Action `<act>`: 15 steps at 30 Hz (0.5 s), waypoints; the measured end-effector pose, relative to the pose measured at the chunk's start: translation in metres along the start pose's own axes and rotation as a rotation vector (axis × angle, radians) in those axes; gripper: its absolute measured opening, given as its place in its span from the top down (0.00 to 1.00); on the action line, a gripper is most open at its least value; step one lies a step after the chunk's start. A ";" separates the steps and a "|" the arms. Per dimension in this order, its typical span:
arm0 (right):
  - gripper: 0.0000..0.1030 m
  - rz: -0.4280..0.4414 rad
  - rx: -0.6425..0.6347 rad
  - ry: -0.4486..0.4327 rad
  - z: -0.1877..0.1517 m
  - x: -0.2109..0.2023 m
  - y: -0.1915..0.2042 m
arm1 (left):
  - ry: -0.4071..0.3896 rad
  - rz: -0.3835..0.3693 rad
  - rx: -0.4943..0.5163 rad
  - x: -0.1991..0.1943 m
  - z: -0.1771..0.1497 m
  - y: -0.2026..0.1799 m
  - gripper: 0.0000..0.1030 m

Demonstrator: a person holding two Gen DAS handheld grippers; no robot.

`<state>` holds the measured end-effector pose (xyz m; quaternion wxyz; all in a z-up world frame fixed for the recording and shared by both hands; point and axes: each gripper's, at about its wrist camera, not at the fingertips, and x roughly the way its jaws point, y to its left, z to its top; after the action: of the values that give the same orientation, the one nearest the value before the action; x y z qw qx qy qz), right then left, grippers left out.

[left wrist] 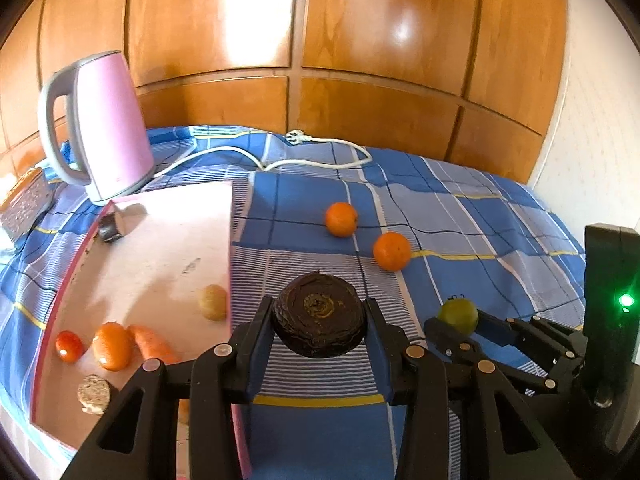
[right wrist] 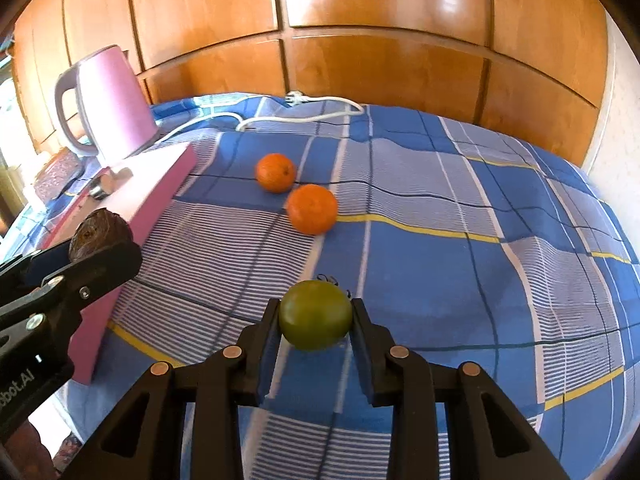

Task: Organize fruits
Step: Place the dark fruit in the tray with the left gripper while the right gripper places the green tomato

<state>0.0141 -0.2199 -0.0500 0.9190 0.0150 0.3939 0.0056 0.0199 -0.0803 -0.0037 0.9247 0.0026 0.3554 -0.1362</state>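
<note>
My left gripper (left wrist: pixel 319 314) is shut on a dark brown round fruit (left wrist: pixel 319 322), held above the checked cloth just right of the pink box (left wrist: pixel 160 264). My right gripper (right wrist: pixel 315 316) is shut on a green tomato (right wrist: pixel 315 314); it also shows in the left wrist view (left wrist: pixel 458 314). Two oranges (left wrist: pixel 341 219) (left wrist: pixel 392 251) lie on the cloth beyond; they show in the right wrist view (right wrist: pixel 275 172) (right wrist: pixel 312 209). In the box lie a red tomato (left wrist: pixel 69 345), an orange fruit (left wrist: pixel 112 346), a carrot (left wrist: pixel 154 344) and a potato (left wrist: pixel 213 302).
A pink kettle (left wrist: pixel 106 128) stands at the back left with its white cord (left wrist: pixel 280 160) across the cloth. A wooden wall (left wrist: pixel 320 40) stands behind. A dark small object (left wrist: pixel 111 229) lies at the box's far corner. A patterned tin (left wrist: pixel 24 204) sits at far left.
</note>
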 end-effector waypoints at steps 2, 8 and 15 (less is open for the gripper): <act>0.67 0.014 -0.008 -0.001 0.001 -0.002 0.006 | -0.003 0.005 -0.015 -0.002 0.001 0.006 0.58; 0.67 0.067 -0.018 0.010 0.004 -0.004 0.021 | -0.007 0.021 -0.061 -0.008 0.001 0.024 0.58; 0.67 0.127 -0.067 0.023 0.011 -0.004 0.048 | -0.014 0.064 -0.142 -0.013 0.004 0.058 0.58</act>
<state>0.0187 -0.1719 -0.0379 0.9122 0.0091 0.4022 0.0772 0.0276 -0.0218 0.0026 0.9290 -0.0526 0.3573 -0.0811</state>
